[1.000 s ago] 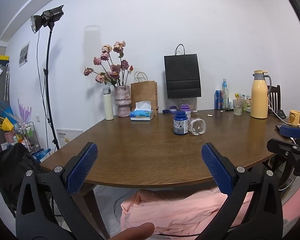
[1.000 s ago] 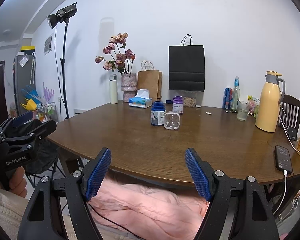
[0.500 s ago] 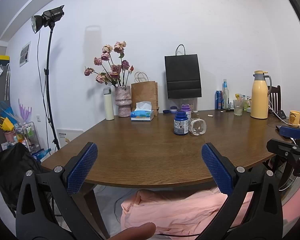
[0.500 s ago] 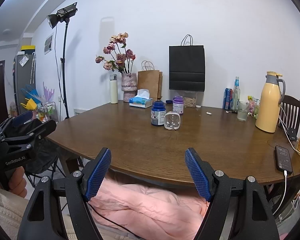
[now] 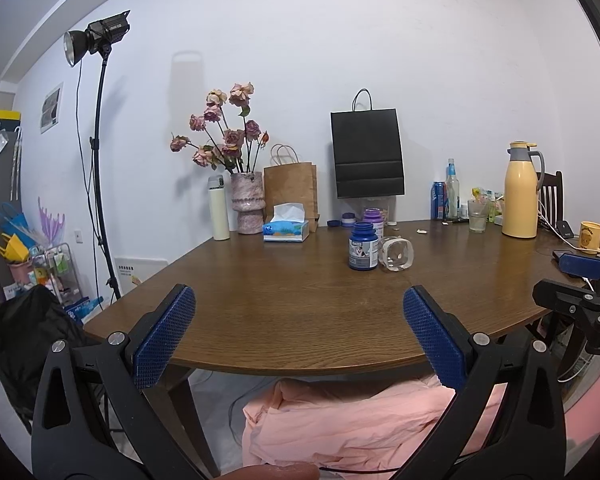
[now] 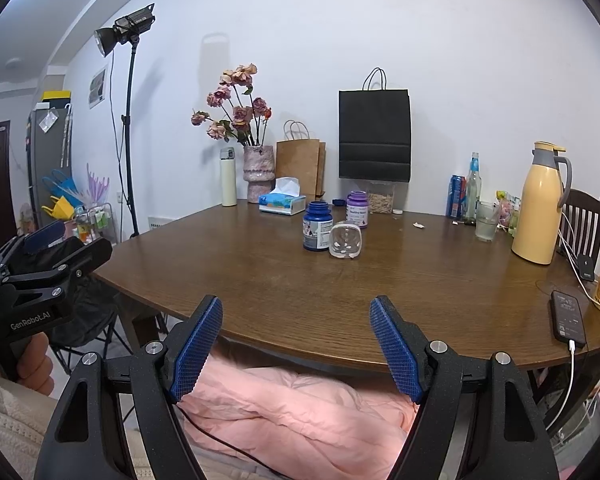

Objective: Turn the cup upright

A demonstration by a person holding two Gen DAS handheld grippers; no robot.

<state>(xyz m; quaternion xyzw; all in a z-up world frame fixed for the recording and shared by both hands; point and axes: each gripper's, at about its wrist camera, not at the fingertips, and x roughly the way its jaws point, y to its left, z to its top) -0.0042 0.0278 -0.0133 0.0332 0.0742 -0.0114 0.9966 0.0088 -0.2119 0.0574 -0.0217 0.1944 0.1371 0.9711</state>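
Observation:
A clear glass cup (image 5: 396, 255) lies on its side on the brown wooden table (image 5: 300, 304), just right of a dark blue bottle (image 5: 363, 246). It also shows in the right wrist view (image 6: 345, 240), base toward me, next to the blue bottle (image 6: 317, 225). My left gripper (image 5: 296, 336) is open and empty, held before the table's near edge, well short of the cup. My right gripper (image 6: 296, 346) is open and empty, also at the near edge. Each gripper shows at the edge of the other's view.
A purple bottle (image 6: 357, 209), tissue box (image 6: 282, 200), vase of flowers (image 6: 258, 172), paper bags, yellow thermos (image 6: 538, 208), water glass (image 6: 486, 222), phone on a cable (image 6: 568, 316) and yellow mug (image 5: 592, 237) stand on the table. A pink cloth (image 6: 300, 412) lies below the edge.

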